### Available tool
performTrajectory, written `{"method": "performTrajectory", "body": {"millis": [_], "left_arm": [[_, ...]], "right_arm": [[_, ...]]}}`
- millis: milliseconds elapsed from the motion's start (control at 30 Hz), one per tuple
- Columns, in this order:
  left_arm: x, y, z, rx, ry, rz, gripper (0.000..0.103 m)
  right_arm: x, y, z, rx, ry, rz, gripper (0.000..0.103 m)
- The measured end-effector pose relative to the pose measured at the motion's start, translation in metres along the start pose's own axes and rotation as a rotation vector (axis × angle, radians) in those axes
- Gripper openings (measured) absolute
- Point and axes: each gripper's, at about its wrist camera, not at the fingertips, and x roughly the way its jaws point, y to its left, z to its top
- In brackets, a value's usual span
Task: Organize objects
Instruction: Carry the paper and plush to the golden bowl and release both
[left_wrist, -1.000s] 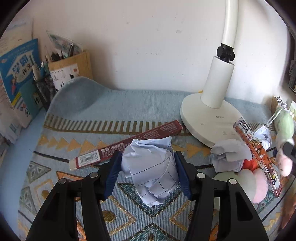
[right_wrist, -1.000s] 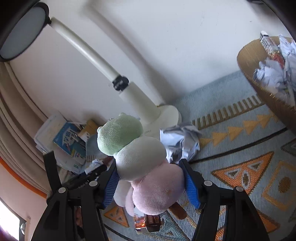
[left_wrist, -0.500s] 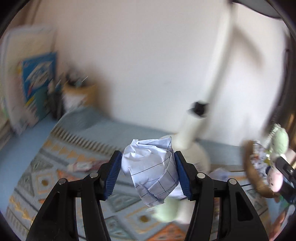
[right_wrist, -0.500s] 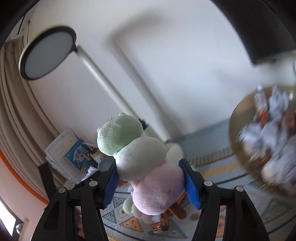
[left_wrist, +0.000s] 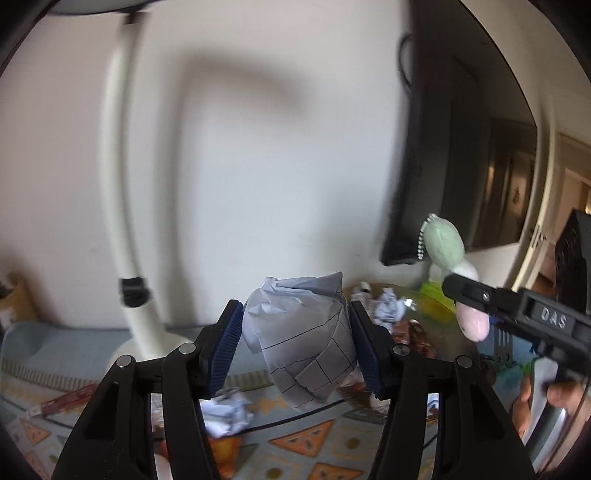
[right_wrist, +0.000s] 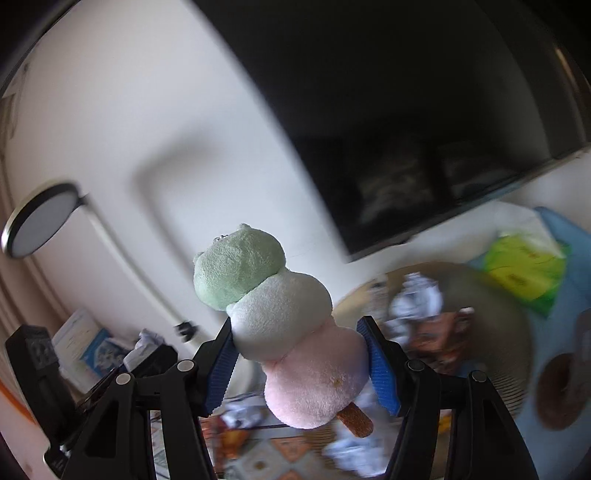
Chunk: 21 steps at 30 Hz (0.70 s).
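Observation:
My left gripper (left_wrist: 295, 343) is shut on a crumpled ball of lined paper (left_wrist: 301, 339), held in the air above the patterned cloth. My right gripper (right_wrist: 299, 365) is shut on a plush toy (right_wrist: 291, 332) made of green, white and pink balls on a brown stick. The right gripper and toy (left_wrist: 448, 266) also show at the right of the left wrist view. A round woven basket (right_wrist: 491, 295) holding crumpled paper and wrappers sits behind both; it also shows in the left wrist view (left_wrist: 439, 314).
A white desk lamp (left_wrist: 122, 206) stands at the left, its base on the patterned cloth (left_wrist: 314, 439). Loose crumpled paper (left_wrist: 225, 410) lies on the cloth. A dark screen (right_wrist: 406, 110) hangs on the wall. A green packet (right_wrist: 524, 269) lies beyond the basket.
Both grippers have risen and swung right toward the basket, each keeping its load. The lamp has slid to the left of view and the basket has come closer.

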Motion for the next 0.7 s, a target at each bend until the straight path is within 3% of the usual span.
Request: {"method": "performTrajectory", "body": {"millis": [300,467,533,567,600,633,700], "left_arm": [[0.051,-0.068,-0.013,0.105,0.091,-0.079,0.055],[0.082,-0.048,-0.026,0.106,0.128,-0.096,0.055],[0.089,-0.048,-0.029,0.109,0.139,-0.096,0.055],[0.093,-0.049,-0.031,0.112,0.146,-0.097,0.057],[0.098,-0.050,-0.032,0.117,0.158,-0.099,0.060],[0.104,-0.051,-0.034,0.127,0.180,-0.097,0.075],[0.120,-0.051,-0.041,0.136,0.253,-0.100,0.103]], "right_arm": [[0.006,-0.048,0.010,0.017,0.064,-0.100,0.063],[0.018,-0.051,0.009,-0.016,0.101,-0.151,0.063],[0.023,-0.052,0.008,-0.024,0.113,-0.163,0.068],[0.026,-0.053,0.007,-0.028,0.121,-0.172,0.070],[0.030,-0.054,0.007,-0.030,0.130,-0.187,0.082],[0.034,-0.054,0.006,-0.029,0.143,-0.214,0.101],[0.040,-0.062,0.004,-0.015,0.150,-0.257,0.103]]}}
